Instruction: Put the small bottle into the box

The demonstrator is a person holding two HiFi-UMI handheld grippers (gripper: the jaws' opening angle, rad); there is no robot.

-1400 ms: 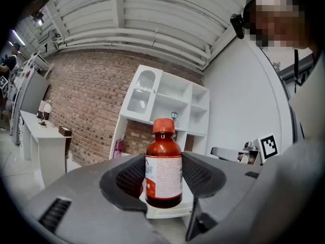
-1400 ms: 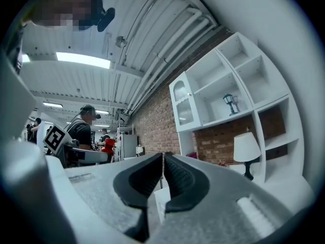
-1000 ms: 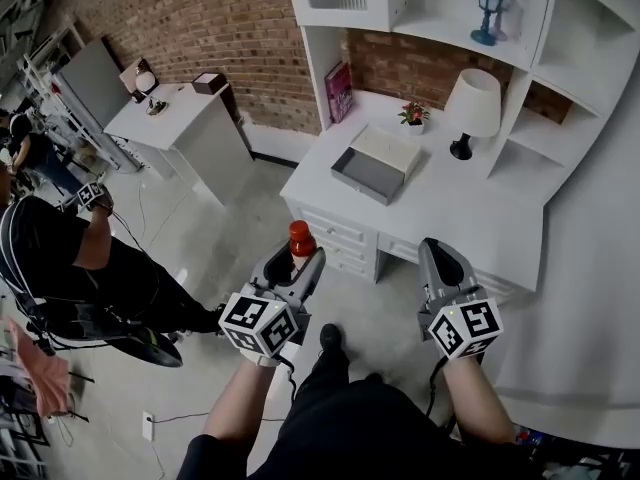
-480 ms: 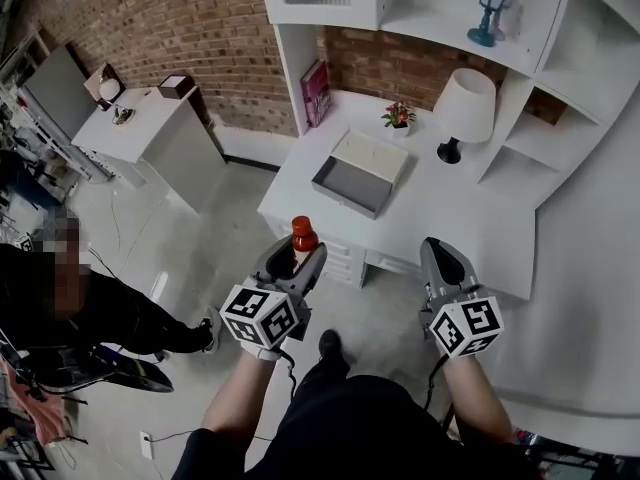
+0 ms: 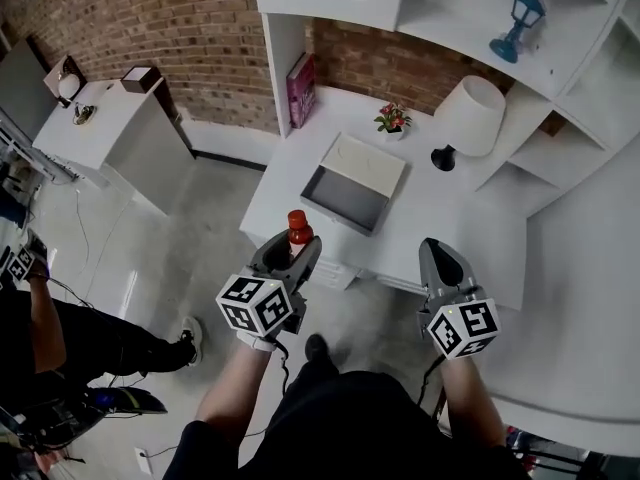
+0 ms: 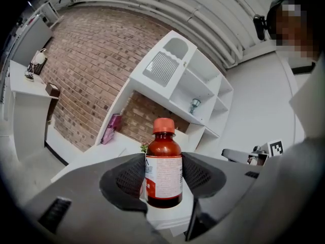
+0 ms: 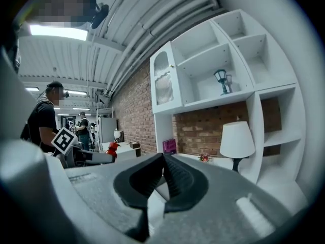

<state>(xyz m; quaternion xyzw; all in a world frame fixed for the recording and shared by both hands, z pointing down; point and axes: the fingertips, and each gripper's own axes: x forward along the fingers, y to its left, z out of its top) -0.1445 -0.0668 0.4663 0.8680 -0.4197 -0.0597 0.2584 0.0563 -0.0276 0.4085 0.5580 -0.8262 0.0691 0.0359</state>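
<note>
Clamping the small bottle point(image 6: 163, 161) mid-label, left tongs point(image 6: 163, 177) carry something light, rigid, likely slippery; right tongs point(image 7: 163, 162) rest together.

White desk point(image 5: 440, 223) against the brick wall carries four things: an open grey box point(image 5: 345, 198) front-left, a white-shade lamp point(image 5: 468, 120) back right, a small potted plant point(image 5: 392, 120) back middle and a pink book point(image 5: 299, 90) upright back left. The white panel at the box's rear edge looks like its lid. Shelf point(image 5: 450, 30) above holds a blue lantern point(image 5: 518, 26).
</note>
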